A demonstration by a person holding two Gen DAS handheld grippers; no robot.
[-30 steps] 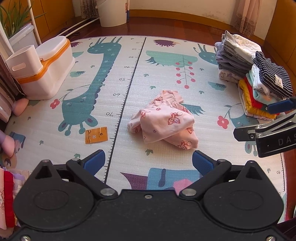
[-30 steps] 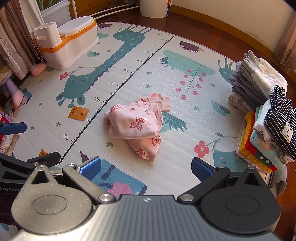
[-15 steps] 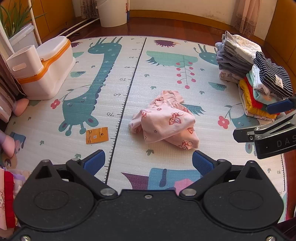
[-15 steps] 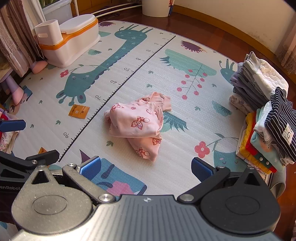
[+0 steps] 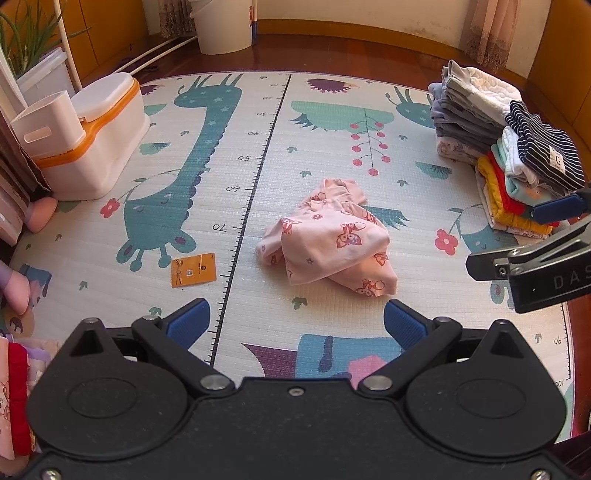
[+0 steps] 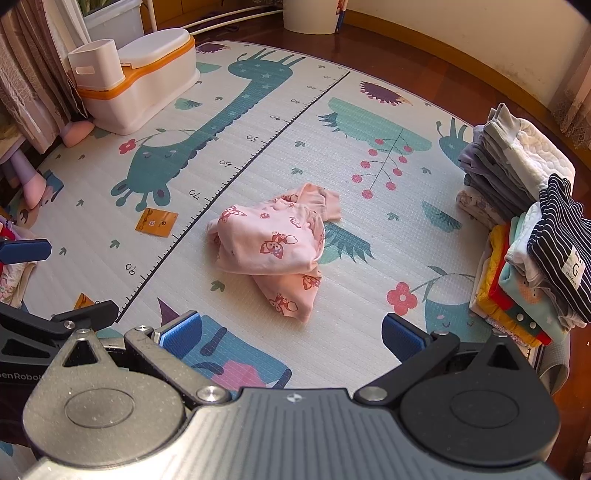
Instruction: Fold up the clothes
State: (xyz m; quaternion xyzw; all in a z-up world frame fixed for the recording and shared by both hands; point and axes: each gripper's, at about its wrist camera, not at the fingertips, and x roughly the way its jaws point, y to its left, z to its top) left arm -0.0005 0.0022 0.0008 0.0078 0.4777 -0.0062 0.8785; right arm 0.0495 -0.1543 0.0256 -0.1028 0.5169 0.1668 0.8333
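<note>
A crumpled pink baby garment [image 5: 330,238] [image 6: 275,245] with cartoon prints lies in a heap in the middle of the play mat [image 5: 325,122] [image 6: 369,122]. My left gripper [image 5: 295,321] hovers above the mat's near edge, short of the garment, open with nothing between its blue pads. My right gripper [image 6: 291,332] is likewise open and empty, just short of the heap. Each gripper shows at the edge of the other's view: the right one [image 5: 532,258] on the right, the left one [image 6: 40,291] on the left.
Two stacks of folded clothes [image 5: 513,158] [image 6: 524,236] stand at the mat's right edge. A white and orange potty [image 5: 85,140] [image 6: 136,77] sits at the far left. An orange card [image 5: 194,269] [image 6: 157,222] lies left of the garment. A white bucket [image 5: 225,24] stands on the wooden floor beyond.
Both grippers have drifted slightly toward the pink garment, which sits a little lower and nearer in both views. The garment itself has not moved.
</note>
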